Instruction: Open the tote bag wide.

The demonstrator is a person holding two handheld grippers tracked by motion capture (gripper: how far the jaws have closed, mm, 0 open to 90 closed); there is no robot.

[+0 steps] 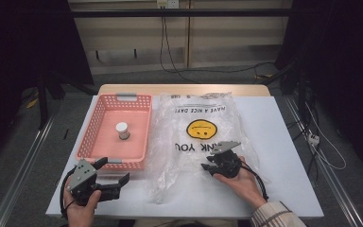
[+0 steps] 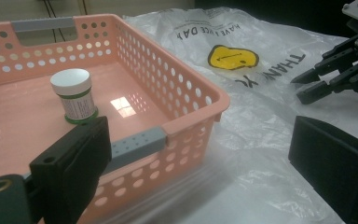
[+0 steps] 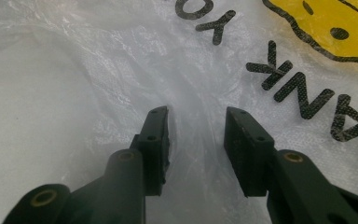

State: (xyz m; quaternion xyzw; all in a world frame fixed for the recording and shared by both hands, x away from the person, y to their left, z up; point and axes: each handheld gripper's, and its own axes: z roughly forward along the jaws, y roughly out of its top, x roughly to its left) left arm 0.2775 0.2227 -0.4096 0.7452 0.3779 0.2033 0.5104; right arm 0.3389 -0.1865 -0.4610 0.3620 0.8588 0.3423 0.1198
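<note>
A pink perforated basket [image 1: 88, 136] [image 2: 182, 79] stands at the table's left, and a small white-lidded jar with a green label [image 1: 122, 130] [image 2: 74, 95] stands upright inside it. To its right lies a clear plastic bag [image 1: 203, 109] [image 2: 261, 121] [image 3: 74, 70] printed with a yellow smiley. My left gripper [image 1: 115, 169] [image 2: 200, 135] is open wide at the basket's near right corner, holding nothing. My right gripper [image 1: 206, 169] [image 2: 307, 86] [image 3: 196, 116] is open with a narrow gap, low over the bag's near part by the black lettering.
A white sheet [image 1: 283, 156] covers the table under the bag and basket. The basket has grey handle strips [image 2: 137, 144] on its near and far rims. Cables hang at the far wall [image 1: 163, 38], and metal rails run beside the table on the floor.
</note>
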